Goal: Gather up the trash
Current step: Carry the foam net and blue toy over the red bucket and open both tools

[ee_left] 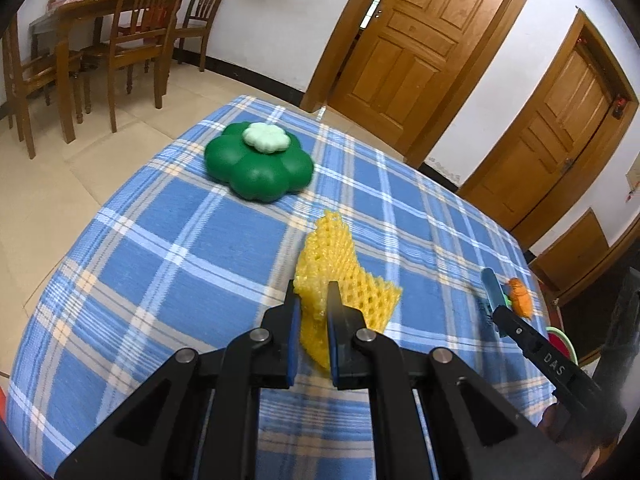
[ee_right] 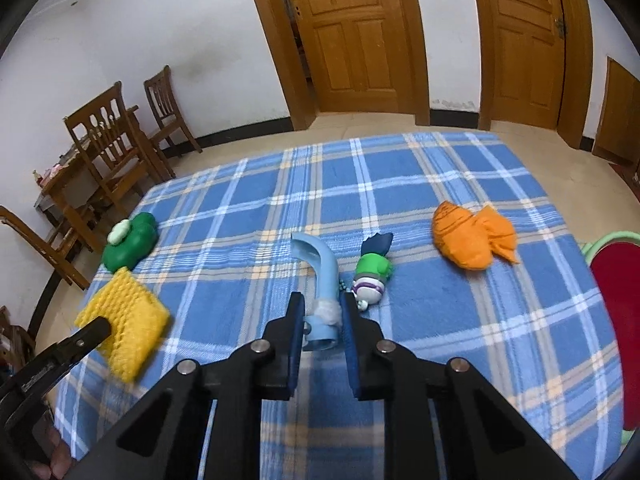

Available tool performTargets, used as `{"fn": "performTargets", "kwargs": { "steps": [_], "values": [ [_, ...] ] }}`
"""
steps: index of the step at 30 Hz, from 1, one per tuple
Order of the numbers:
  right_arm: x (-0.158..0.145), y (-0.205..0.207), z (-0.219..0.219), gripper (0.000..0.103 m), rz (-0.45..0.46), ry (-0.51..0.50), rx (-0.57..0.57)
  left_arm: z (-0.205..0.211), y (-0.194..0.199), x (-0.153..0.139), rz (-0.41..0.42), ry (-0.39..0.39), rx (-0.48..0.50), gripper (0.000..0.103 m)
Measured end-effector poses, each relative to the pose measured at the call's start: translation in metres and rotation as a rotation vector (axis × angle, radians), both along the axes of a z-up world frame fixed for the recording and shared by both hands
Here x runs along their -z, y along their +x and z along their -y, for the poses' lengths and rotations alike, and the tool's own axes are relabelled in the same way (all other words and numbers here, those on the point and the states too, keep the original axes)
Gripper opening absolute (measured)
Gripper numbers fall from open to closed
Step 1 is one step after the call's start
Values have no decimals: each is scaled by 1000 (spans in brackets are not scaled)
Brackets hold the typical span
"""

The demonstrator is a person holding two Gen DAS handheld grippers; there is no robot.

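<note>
My left gripper [ee_left: 313, 294] is shut on a yellow foam fruit net [ee_left: 340, 280] and holds it over the blue plaid tablecloth [ee_left: 160, 264]. The net also shows at the left of the right wrist view [ee_right: 126, 320]. My right gripper [ee_right: 321, 306] is shut on a light blue curved plastic piece [ee_right: 322, 276] with a bit of white fluff [ee_right: 329, 312] on it. A small green and white toy figure [ee_right: 372, 276] lies just right of the right gripper. A crumpled orange wrapper [ee_right: 472, 236] lies further right; it also shows in the left wrist view [ee_left: 520, 298].
A green flower-shaped container [ee_left: 260, 162] with a pale lid sits at the table's far left. Wooden chairs [ee_left: 136, 40] and a dining table stand beyond on the tiled floor. A red object with a green rim [ee_right: 616, 328] is at the right table edge. Wooden doors [ee_left: 420, 40] are behind.
</note>
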State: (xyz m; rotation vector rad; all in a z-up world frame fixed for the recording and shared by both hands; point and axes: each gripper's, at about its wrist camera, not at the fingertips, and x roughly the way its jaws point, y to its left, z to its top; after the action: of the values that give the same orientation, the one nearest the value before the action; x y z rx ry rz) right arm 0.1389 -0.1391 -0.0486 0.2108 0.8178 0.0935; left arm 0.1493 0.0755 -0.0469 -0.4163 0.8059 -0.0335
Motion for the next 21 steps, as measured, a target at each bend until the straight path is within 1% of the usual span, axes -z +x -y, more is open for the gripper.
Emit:
{"fn": "performTargets", "kwargs": {
  "steps": [7, 16, 21],
  "values": [
    [-13, -29, 14, 20, 18, 19, 3, 14, -10, -14, 29, -22, 46, 10],
    [-24, -67, 49, 20, 46, 62, 65, 31, -26, -34, 63, -46, 106, 10],
    [-29, -87, 76, 20, 66, 86, 113, 51, -32, -48, 81, -41, 160, 10]
  ]
}}
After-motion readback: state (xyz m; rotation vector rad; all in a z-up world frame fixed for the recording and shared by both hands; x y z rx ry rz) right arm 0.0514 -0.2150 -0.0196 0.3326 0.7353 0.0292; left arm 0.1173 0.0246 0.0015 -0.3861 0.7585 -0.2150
